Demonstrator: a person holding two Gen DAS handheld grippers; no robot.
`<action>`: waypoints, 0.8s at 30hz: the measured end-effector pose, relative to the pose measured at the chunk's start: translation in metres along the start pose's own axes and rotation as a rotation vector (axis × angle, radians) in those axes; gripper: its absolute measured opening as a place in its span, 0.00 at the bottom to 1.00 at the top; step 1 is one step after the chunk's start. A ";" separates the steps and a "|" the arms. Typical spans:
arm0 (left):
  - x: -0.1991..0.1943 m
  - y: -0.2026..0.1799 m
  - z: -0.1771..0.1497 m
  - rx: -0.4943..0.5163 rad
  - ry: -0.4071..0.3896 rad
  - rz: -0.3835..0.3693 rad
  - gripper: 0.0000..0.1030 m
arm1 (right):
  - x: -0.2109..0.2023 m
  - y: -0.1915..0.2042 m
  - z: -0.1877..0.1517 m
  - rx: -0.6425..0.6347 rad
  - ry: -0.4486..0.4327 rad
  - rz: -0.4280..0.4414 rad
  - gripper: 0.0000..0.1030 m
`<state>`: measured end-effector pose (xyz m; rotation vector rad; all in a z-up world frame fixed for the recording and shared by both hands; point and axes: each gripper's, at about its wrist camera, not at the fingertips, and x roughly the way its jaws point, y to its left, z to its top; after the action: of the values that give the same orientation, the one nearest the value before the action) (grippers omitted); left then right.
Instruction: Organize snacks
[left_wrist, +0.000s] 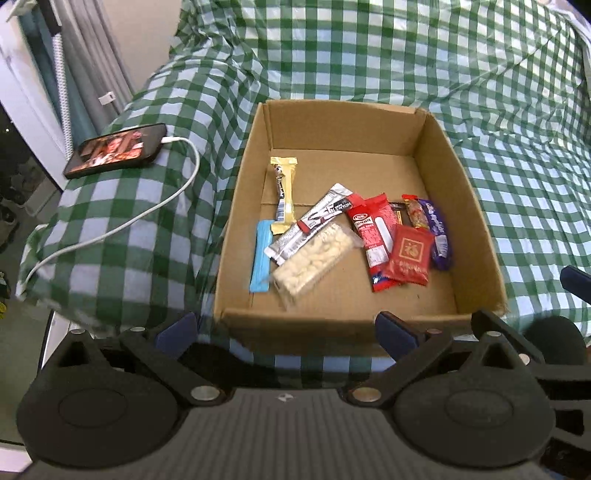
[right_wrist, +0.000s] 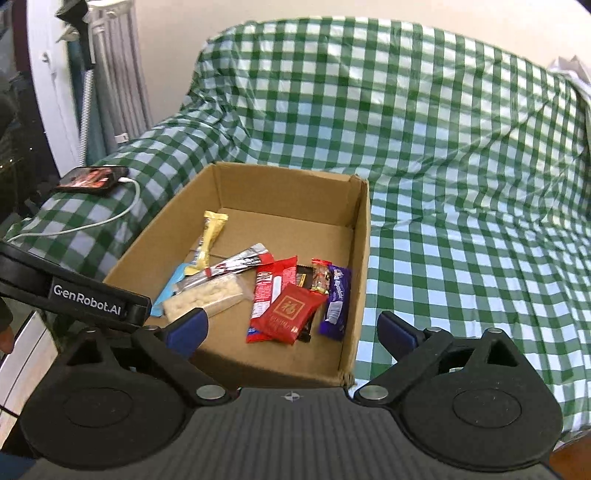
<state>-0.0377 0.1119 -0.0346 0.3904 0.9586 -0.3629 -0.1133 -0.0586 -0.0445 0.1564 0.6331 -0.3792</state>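
Note:
An open cardboard box (left_wrist: 295, 323) sits on a green checked cloth (left_wrist: 406, 55). Inside lie several snacks: a yellow bar (left_wrist: 283, 192), a blue bar (left_wrist: 261, 258), a silver and red bar (left_wrist: 314, 223), a clear pack of white pieces (left_wrist: 314, 260), a long red wrapper (left_wrist: 373, 236), a square red packet (left_wrist: 410, 258) and a purple bar (left_wrist: 439, 236). My left gripper (left_wrist: 287, 332) stands open at the box's near wall, holding nothing. In the right wrist view the box (right_wrist: 360, 277) is ahead and left; my right gripper (right_wrist: 292, 328) is open and empty above its near right corner.
A phone (left_wrist: 116, 149) with a lit screen lies on the cloth left of the box, with a white cable (left_wrist: 166, 199) trailing towards the near left edge. Grey curtains (left_wrist: 92, 55) hang at the far left. The cloth runs on to the right of the box and rises behind it.

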 end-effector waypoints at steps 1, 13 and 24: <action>-0.006 0.000 -0.004 -0.007 -0.008 0.000 1.00 | -0.006 0.002 -0.002 -0.009 -0.009 0.001 0.96; -0.053 -0.003 -0.038 -0.036 -0.086 0.004 1.00 | -0.061 0.017 -0.021 -0.069 -0.110 -0.015 0.97; -0.063 -0.008 -0.049 -0.005 -0.105 0.081 1.00 | -0.079 0.021 -0.031 -0.091 -0.145 -0.023 0.99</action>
<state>-0.1094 0.1366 -0.0082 0.4002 0.8385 -0.3042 -0.1809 -0.0074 -0.0212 0.0342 0.5087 -0.3798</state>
